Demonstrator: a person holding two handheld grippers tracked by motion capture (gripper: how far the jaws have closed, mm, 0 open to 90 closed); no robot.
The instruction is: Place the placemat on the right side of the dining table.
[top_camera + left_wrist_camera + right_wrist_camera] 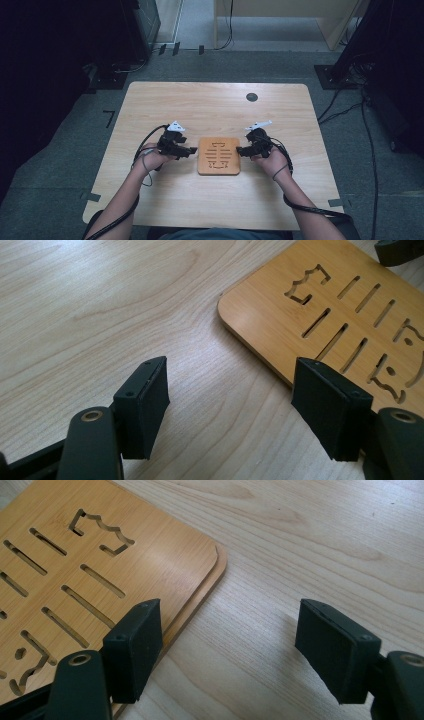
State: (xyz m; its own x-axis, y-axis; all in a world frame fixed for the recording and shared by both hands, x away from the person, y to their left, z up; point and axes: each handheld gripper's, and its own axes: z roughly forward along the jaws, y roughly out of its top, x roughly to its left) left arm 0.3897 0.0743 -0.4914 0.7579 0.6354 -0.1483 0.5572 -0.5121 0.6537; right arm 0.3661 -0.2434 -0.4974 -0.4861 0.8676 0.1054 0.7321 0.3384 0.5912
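High view: on the table [150,100] the left gripper [191,150] sits just left of the board [219,156], pointing at its left edge. Its jaws are apart with nothing gripped; in the left gripper view one pad hangs over the board's edge [320,315], the other over bare table. The board, a slotted wooden square, lies flat at the table's middle, between both grippers. The right gripper [241,150] sits just at its right edge, jaws apart, holding nothing, one pad over the board [100,555].
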